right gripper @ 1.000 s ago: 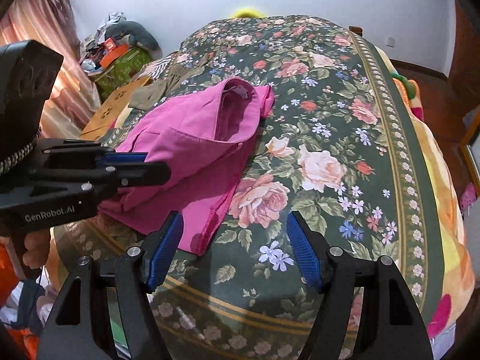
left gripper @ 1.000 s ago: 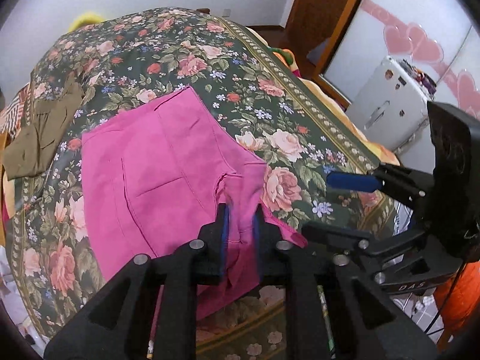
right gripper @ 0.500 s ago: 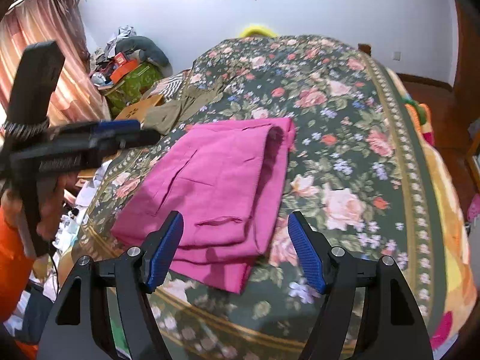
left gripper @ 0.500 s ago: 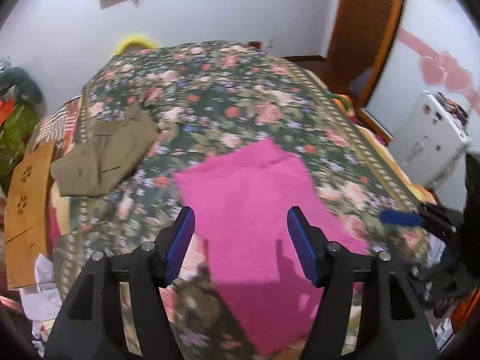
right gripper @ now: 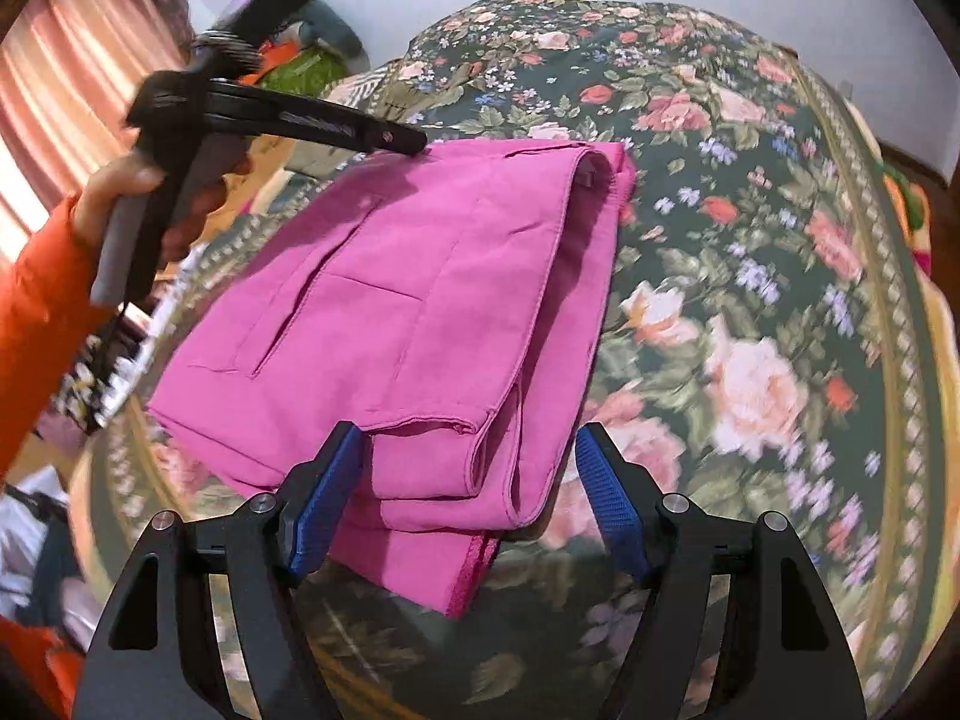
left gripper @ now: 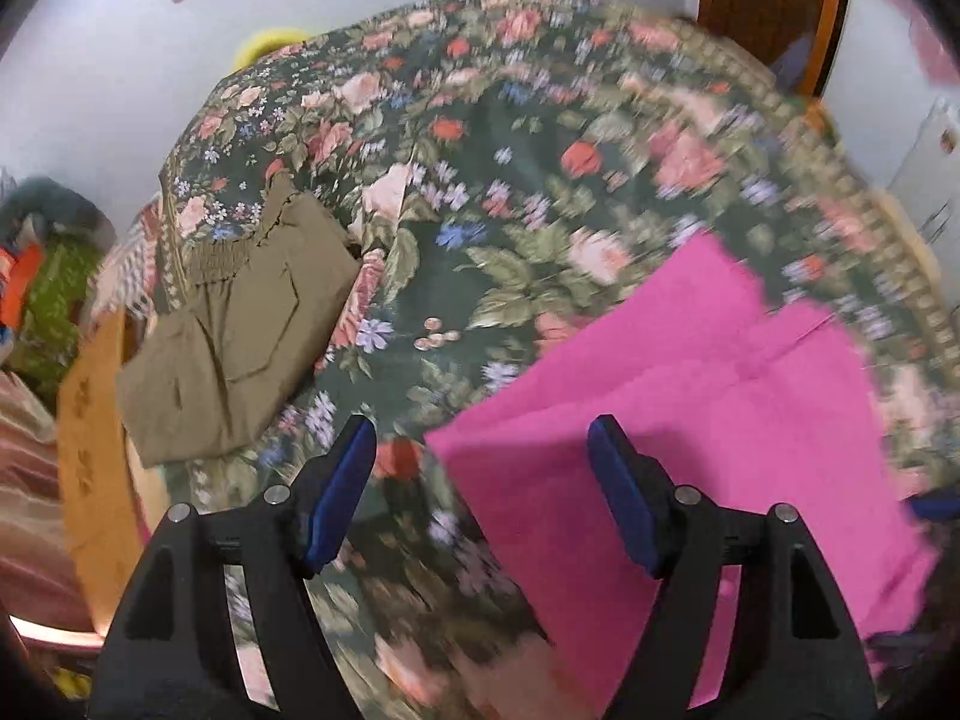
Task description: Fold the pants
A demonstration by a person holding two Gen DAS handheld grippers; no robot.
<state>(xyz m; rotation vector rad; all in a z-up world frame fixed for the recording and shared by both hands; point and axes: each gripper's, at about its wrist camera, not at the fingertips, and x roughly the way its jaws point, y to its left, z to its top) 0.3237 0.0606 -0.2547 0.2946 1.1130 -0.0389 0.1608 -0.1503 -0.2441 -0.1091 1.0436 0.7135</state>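
- My left gripper (left gripper: 480, 492) is wide open with nothing in it, held up off the bedspread (left gripper: 480, 180); the right gripper (right gripper: 465, 495) is just as wide and also empty, low at the near hem of the pants (right gripper: 408, 312).
- The pants lie folded on the near left part of the bedspread, legs stacked, a lower layer sticking out past the top one.
- Risk, as I judge it: closing the right jaws here could catch only some of the layers, so the stack would slide apart when I lift.
- The pants sit close to the bed's edge; a careless pull could drag them off.
- A second ago my left jaws pinched the pink cloth; now they are free and swung toward the olive garment (left gripper: 240, 324).
- The pants were rumpled then and now lie flat.
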